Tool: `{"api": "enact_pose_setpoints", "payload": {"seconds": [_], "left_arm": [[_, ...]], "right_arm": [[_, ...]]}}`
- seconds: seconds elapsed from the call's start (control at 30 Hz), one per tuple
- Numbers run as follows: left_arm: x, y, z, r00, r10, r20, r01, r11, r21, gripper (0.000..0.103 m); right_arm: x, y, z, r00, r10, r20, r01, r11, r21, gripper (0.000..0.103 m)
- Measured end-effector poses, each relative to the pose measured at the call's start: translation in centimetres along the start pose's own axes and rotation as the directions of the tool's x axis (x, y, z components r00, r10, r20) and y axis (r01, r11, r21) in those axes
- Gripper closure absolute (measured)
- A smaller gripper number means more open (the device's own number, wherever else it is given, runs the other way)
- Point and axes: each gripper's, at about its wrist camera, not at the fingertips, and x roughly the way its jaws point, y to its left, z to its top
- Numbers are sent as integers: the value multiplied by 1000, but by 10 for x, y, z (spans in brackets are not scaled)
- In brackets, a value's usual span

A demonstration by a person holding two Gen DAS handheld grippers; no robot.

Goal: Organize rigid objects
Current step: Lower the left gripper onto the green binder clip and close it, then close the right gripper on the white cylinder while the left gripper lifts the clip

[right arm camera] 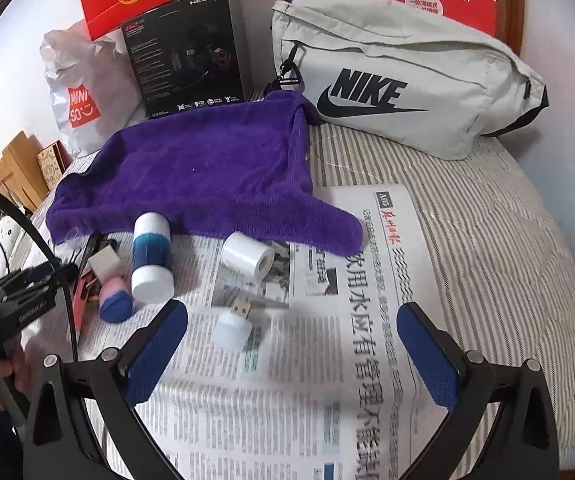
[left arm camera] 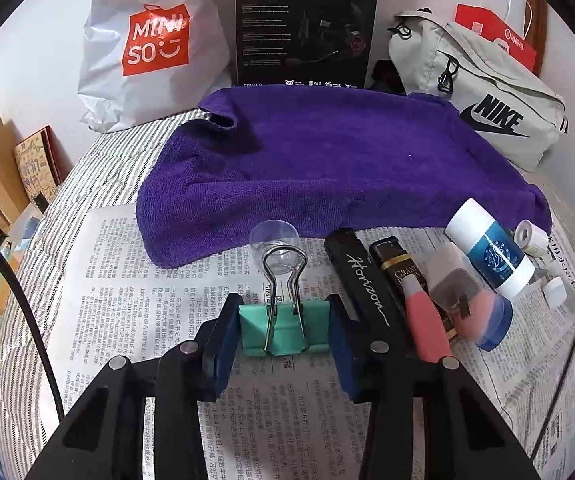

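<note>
Newspaper [left arm camera: 135,320] is being used as the sorting ground, spread over the striped bedding, with a purple towel [left arm camera: 327,152] laid behind it, probably as a landing spot. Small items are being kept in a row beside the towel. A green binder clip [left arm camera: 283,328] is being squeezed between the blue pads of the left gripper [left arm camera: 283,344], flat on the paper. A small white USB plug [right arm camera: 233,326] is being framed, untouched, by the wide-open right gripper [right arm camera: 291,340].

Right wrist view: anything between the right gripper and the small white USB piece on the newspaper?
Nothing visible. The right gripper is open, its jaws wide apart, and the white USB piece lies just ahead on bare newspaper. The tape roll lies beyond it, out of the way.
</note>
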Motion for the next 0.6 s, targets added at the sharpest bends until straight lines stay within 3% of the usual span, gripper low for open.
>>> {"api": "enact_pose_setpoints", "payload": {"seconds": [0.17, 0.5, 0.57, 0.6], "left_arm": [[-1, -2, 0, 1000, 8, 1, -8, 1000, 6, 63], [-8, 0, -7, 1000, -3, -15, 3, 1000, -5, 63], [-10, 2, -7, 1000, -25, -17, 25, 1000, -17, 63], [-12, 4, -8, 999, -45, -21, 44, 999, -26, 63]], "right_arm": [[22, 5, 15, 1000, 23, 3, -24, 1000, 18, 3], [59, 28, 32, 1000, 7, -30, -7, 1000, -1, 21], [66, 31, 33, 999, -4, -46, 3, 1000, -16, 30], [69, 32, 32, 998, -5, -56, 3, 1000, -25, 42]]}}
